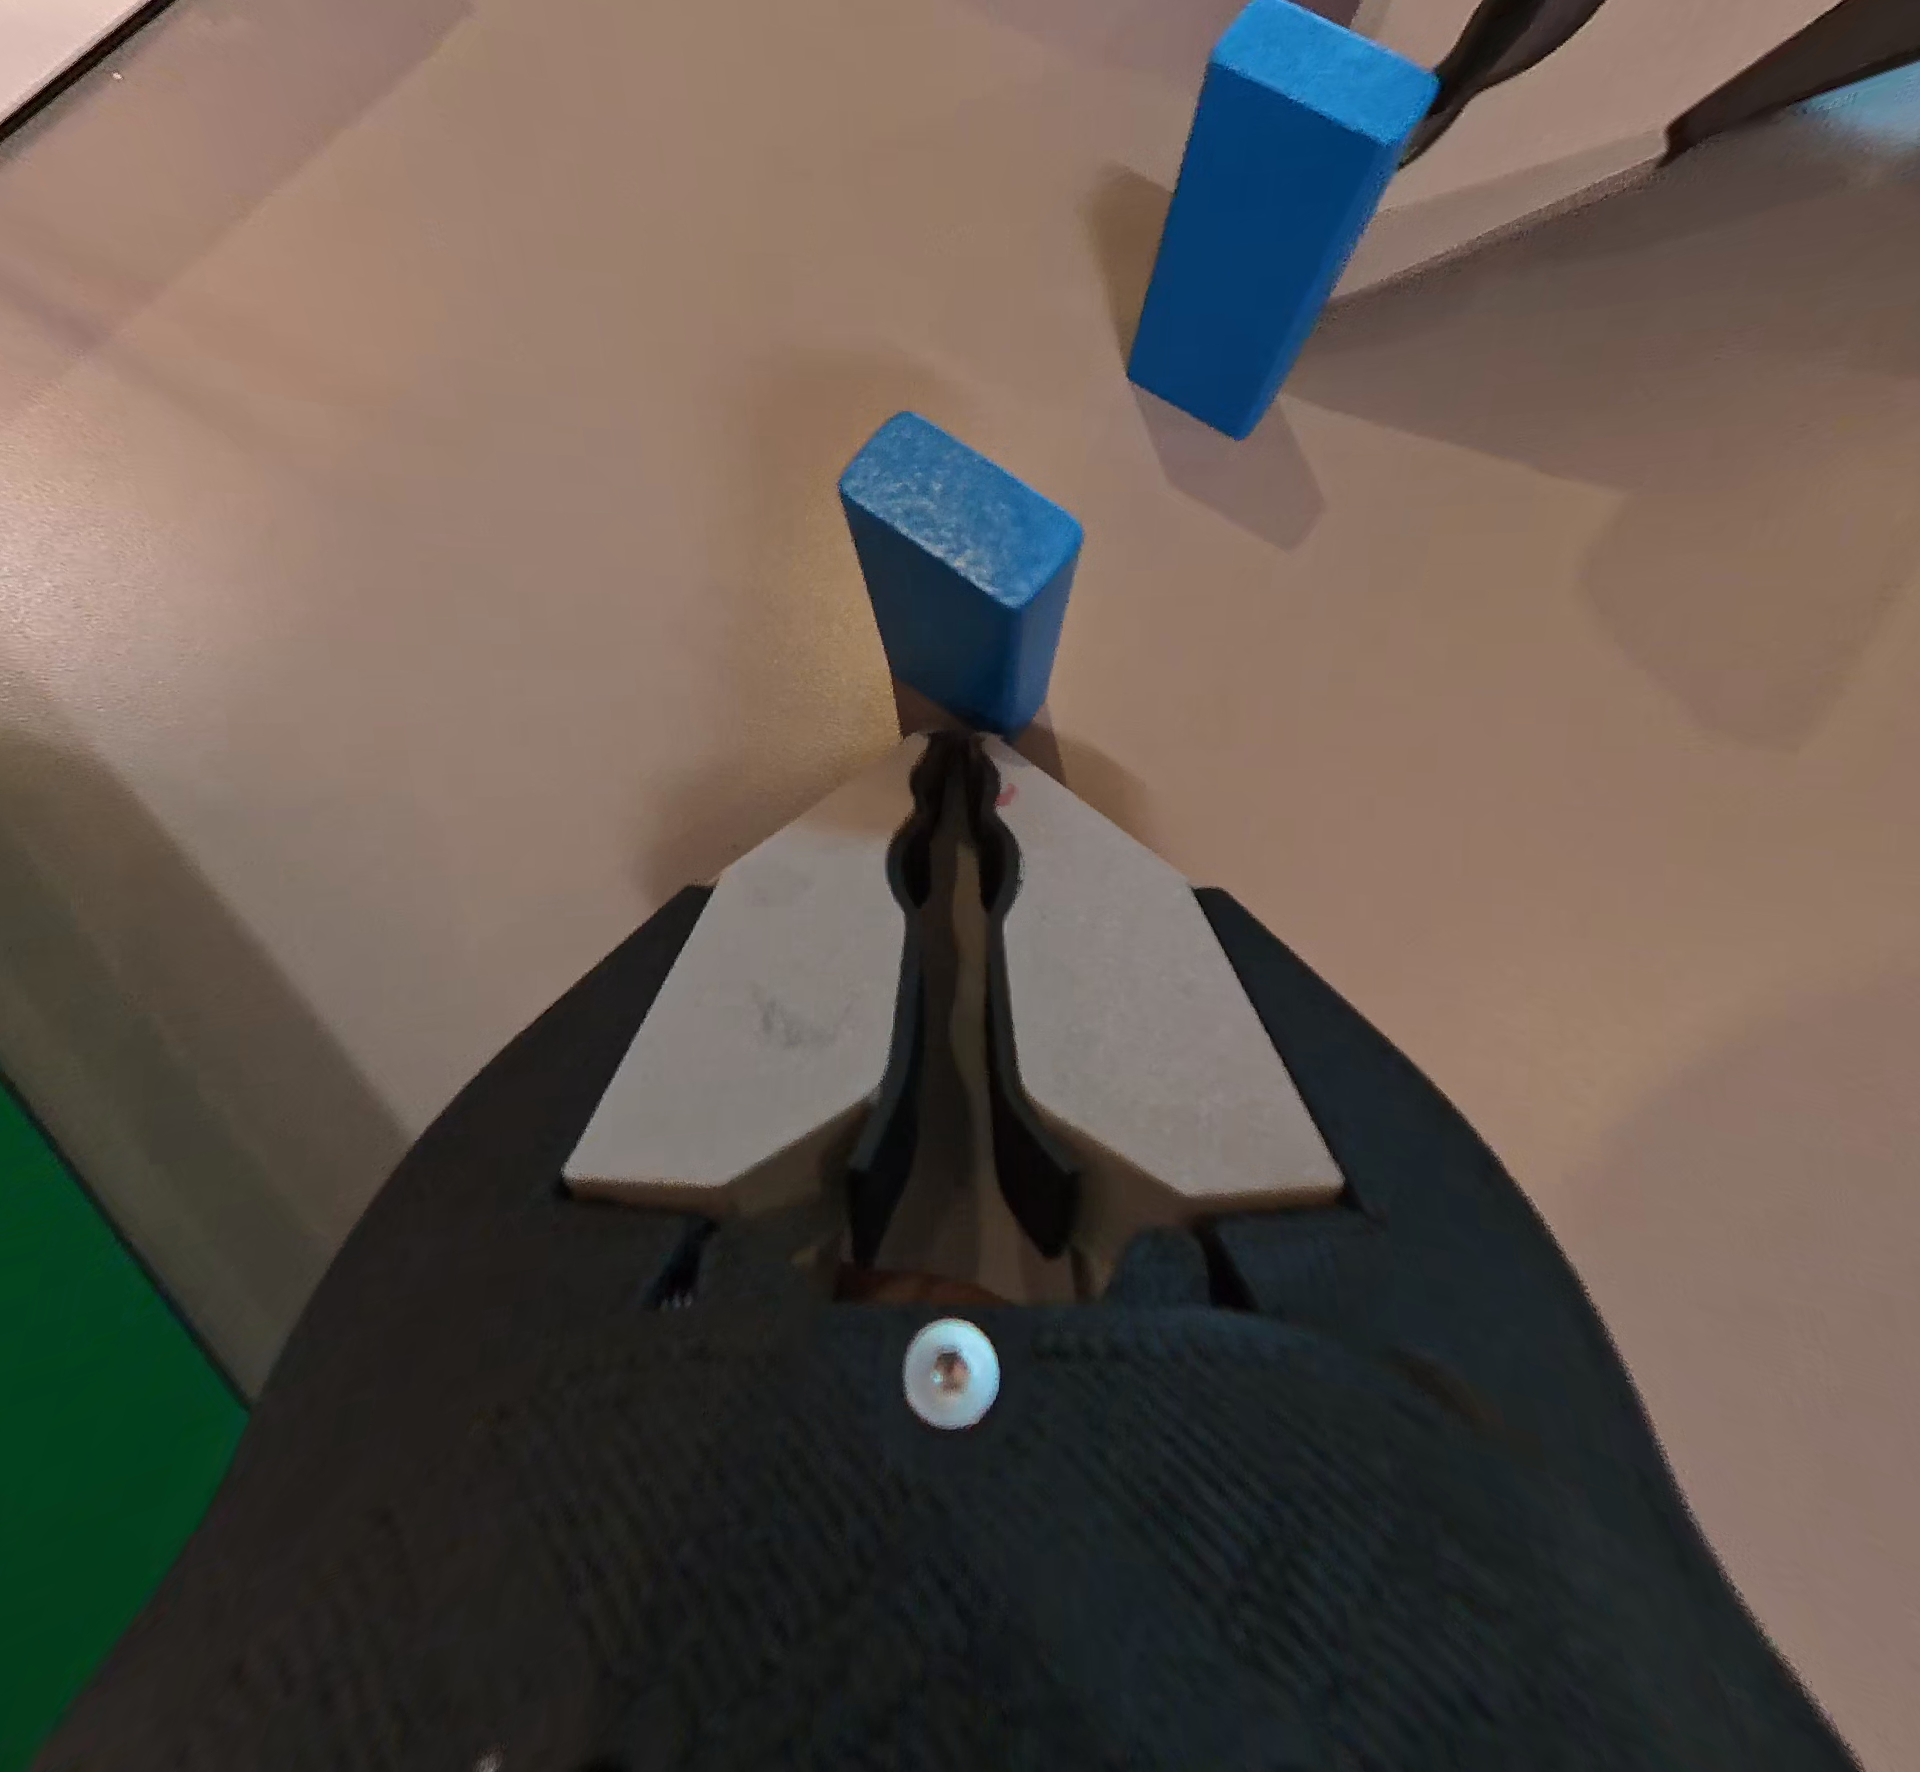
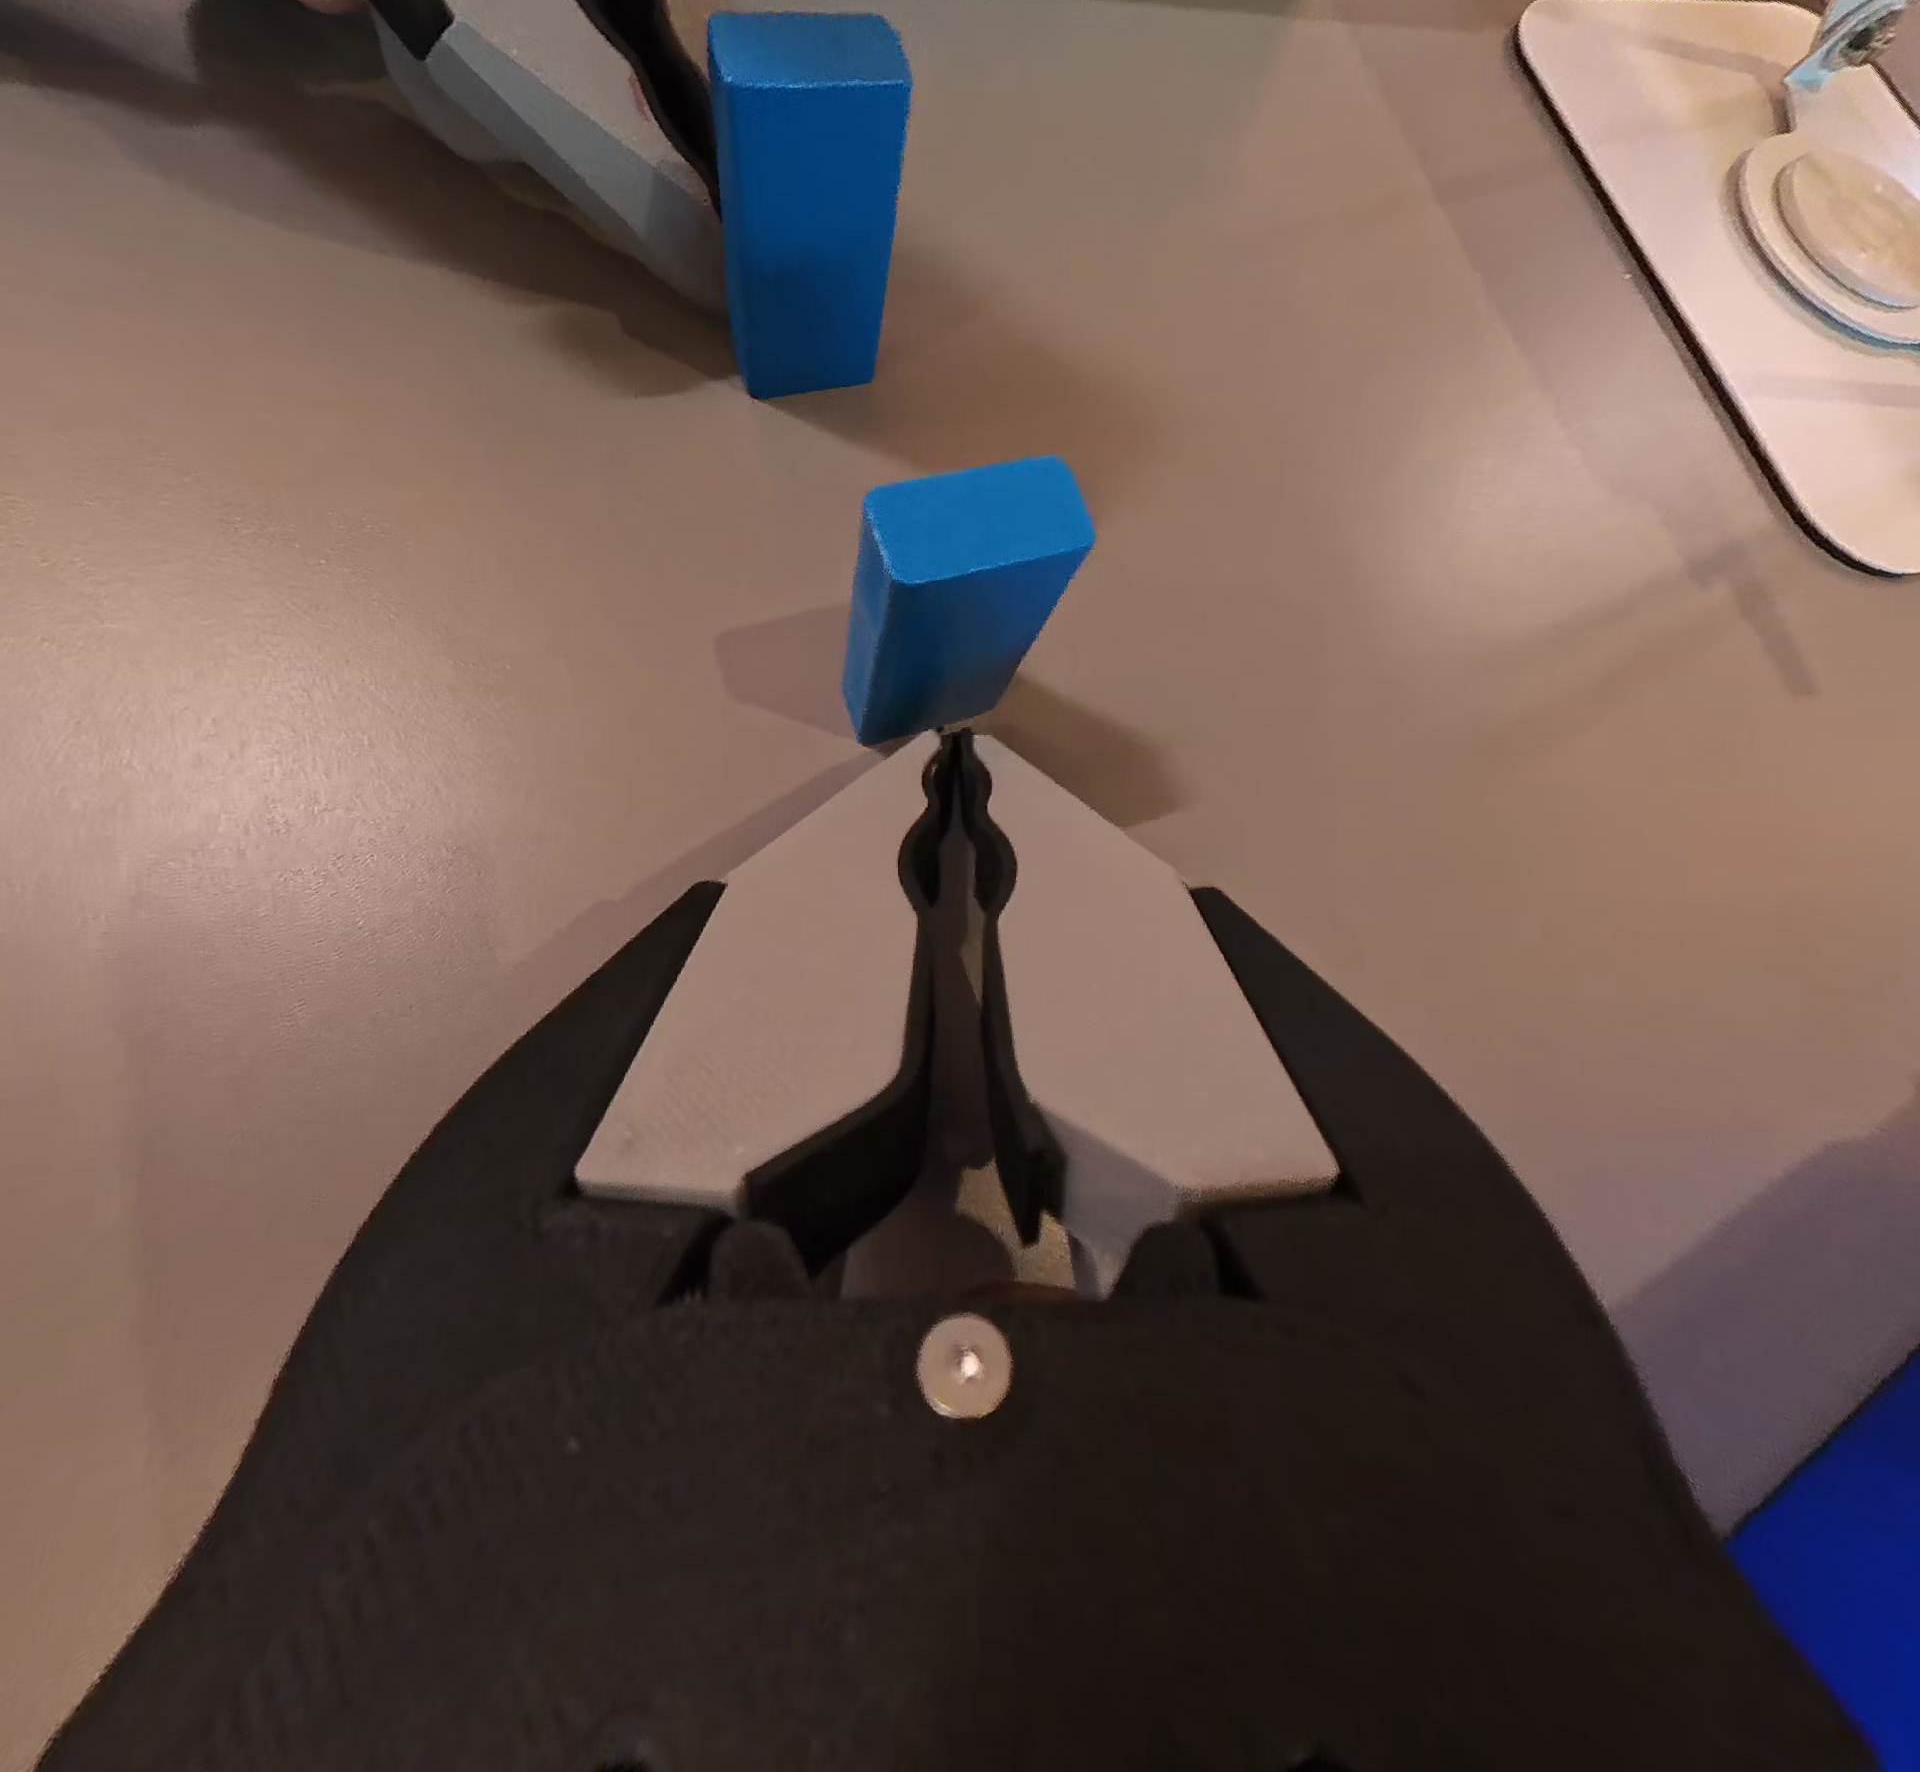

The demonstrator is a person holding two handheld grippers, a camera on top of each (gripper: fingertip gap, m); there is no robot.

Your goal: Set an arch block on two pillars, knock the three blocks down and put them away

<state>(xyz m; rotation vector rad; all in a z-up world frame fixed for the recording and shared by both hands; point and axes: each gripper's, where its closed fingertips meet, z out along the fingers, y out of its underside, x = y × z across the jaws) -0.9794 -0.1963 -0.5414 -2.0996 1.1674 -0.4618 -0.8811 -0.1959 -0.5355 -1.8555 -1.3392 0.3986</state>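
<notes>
My left-wrist camera sits just behind my left gripper (image 1: 951, 735) and looks steeply down along its fingers at the tan table (image 1: 416, 475), very near one upright blue pillar (image 1: 961, 579). My right-wrist camera does the same over my right gripper (image 2: 956, 735), close to the other blue pillar (image 2: 961, 600). The two views face each other: each catches the opposite pillar farther off (image 1: 1273, 216) (image 2: 805, 205) with my other gripper at its far side.

Two plain blue blocks (image 1: 961, 569) (image 1: 1273, 216) stand on a beige table (image 1: 520, 372); the tongs (image 1: 956, 746) are black with grey pads; a green patch (image 1: 83, 1359) lies beside.
</notes>
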